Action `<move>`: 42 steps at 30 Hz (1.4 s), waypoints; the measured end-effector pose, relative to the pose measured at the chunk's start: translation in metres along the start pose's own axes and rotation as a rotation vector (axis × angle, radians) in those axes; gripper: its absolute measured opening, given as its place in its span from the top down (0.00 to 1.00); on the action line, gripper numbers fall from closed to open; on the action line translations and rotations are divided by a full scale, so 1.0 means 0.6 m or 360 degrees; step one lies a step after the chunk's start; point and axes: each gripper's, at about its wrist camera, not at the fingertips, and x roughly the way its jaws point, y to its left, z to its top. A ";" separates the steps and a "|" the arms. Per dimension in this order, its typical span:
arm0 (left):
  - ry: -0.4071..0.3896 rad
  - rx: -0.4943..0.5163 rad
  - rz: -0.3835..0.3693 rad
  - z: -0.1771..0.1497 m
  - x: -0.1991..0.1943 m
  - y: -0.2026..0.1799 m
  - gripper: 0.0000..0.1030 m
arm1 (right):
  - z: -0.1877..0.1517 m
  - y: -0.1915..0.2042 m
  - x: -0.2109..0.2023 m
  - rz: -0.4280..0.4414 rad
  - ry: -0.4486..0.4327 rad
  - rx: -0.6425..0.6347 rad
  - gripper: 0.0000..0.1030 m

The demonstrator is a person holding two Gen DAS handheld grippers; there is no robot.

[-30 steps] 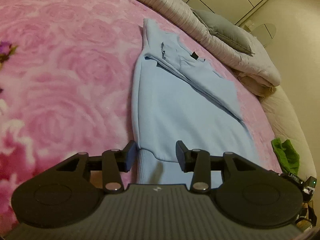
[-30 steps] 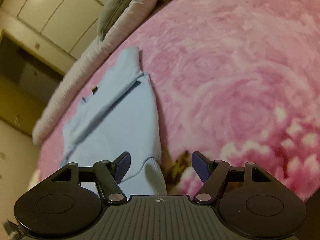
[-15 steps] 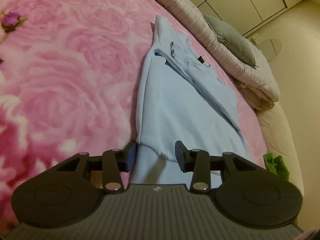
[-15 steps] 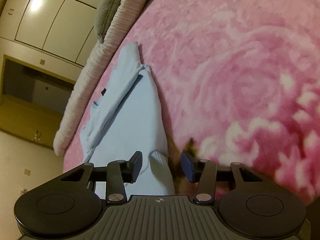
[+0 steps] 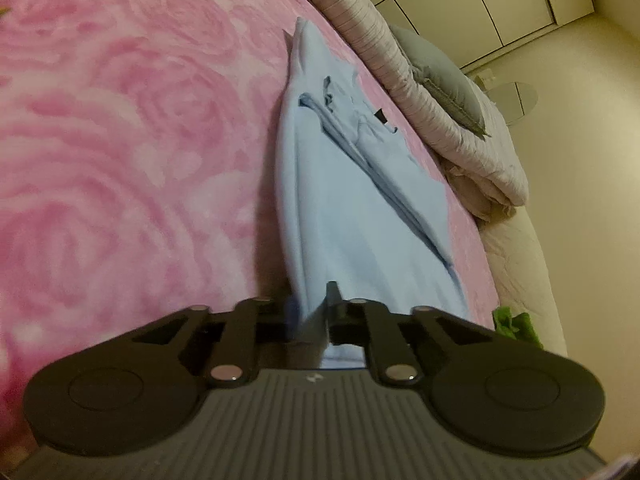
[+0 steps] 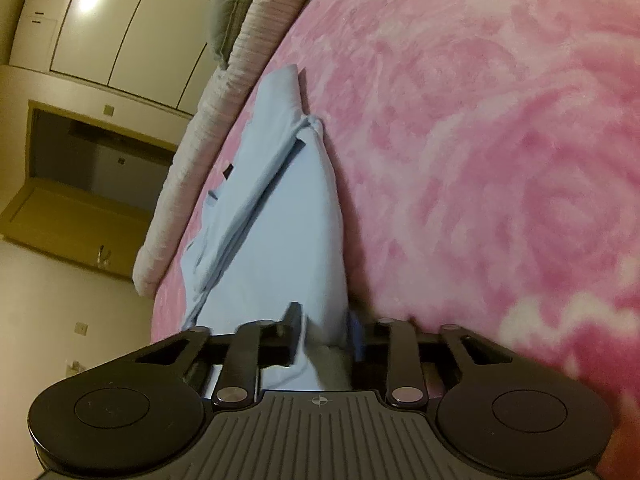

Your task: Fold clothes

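The light-blue sweatshirt [image 5: 360,216] was stretched lengthwise over the pink blanket [image 5: 120,140]; its near hem was pinched by the closed left gripper [image 5: 310,316] and right gripper [image 6: 324,332], seemingly so that end could be raised for folding.

Open pink blanket [image 5: 120,140] flanks the garment; rolled quilt [image 5: 440,120] borders beyond.

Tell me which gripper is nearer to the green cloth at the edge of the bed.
Left, probably. The green cloth lies just right of the left gripper, which grips the blue garment. The right gripper shows no green cloth nearby.
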 end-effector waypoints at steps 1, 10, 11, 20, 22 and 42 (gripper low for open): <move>0.0001 -0.0011 -0.0002 -0.001 -0.002 0.003 0.93 | 0.000 0.002 -0.002 0.0002 0.0003 -0.0011 0.85; -0.0067 0.0133 0.0015 0.003 -0.062 -0.035 0.97 | 0.000 0.035 -0.040 0.0053 0.0001 -0.0142 0.91; -0.0073 0.0136 0.0008 -0.004 -0.075 -0.035 0.97 | -0.006 0.040 -0.052 0.0056 0.0000 -0.0158 0.92; -0.0141 0.0010 -0.0034 -0.157 -0.211 0.015 1.00 | -0.126 0.014 -0.168 0.0065 0.0007 -0.0083 0.92; -0.0152 -0.0030 -0.0054 -0.193 -0.240 0.028 1.00 | -0.157 0.002 -0.189 0.0060 0.0010 -0.0047 0.92; -0.0091 0.0255 -0.0070 -0.163 -0.162 0.011 0.68 | -0.197 0.006 -0.172 -0.0050 0.0008 -0.0191 0.73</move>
